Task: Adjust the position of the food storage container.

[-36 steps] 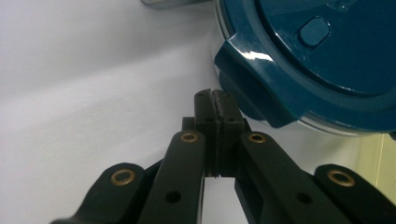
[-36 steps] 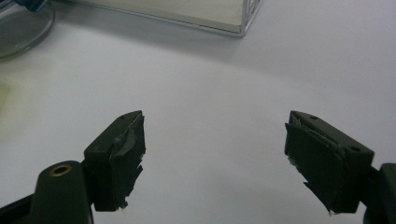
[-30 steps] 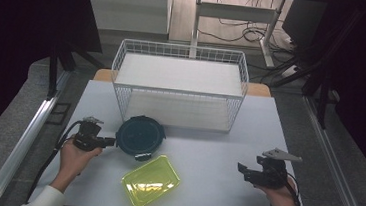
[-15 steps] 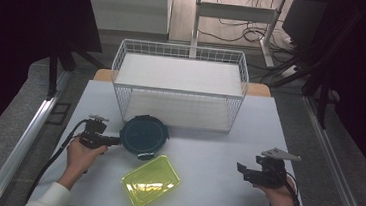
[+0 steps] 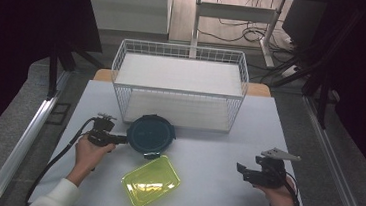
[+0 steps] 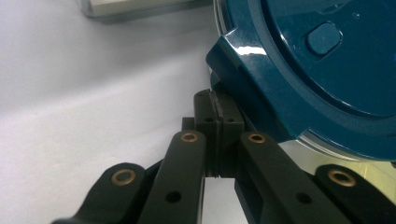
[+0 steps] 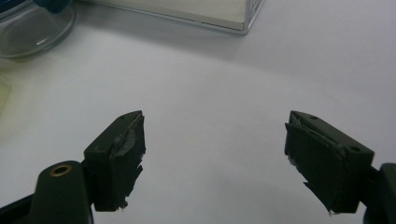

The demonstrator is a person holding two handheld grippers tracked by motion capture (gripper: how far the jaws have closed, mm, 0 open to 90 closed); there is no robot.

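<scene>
The white worktop (image 5: 204,185) is carrying everything here, lying pale and bare along its front right part. A white wire basket (image 5: 180,85) is standing at the far middle of it, long side facing the person, with a flat white panel lying inside.

Just in front of the basket, a round container with a dark teal lid (image 5: 150,134) is sitting on the worktop; in the right gripper view its clear wall (image 7: 35,28) is showing beneath the lid's edge. A latch tab of the lid (image 6: 243,70) is sticking out toward the person's left side. Near the container, closer to the person and a little to the right, a yellow-green rectangular tray (image 5: 151,180) is lying at an angle, apparently touching or nearly touching the container's front tab.

At the left, a hand (image 5: 89,152) in a white sleeve is holding the left hand-held gripper (image 5: 117,138), its cable trailing off toward the worktop's left edge. Its jaws are pressed together, pad against pad, with the tips sitting right at the lid's latch tab; whether they are pinching any part of the tab cannot be told from the left gripper view (image 6: 218,119).

At the right, the other hand (image 5: 276,194) is holding the right hand-held gripper (image 5: 240,168) well apart from the container, pointing leftward. Its jaws are standing wide apart over bare worktop, with nothing between them.
</scene>
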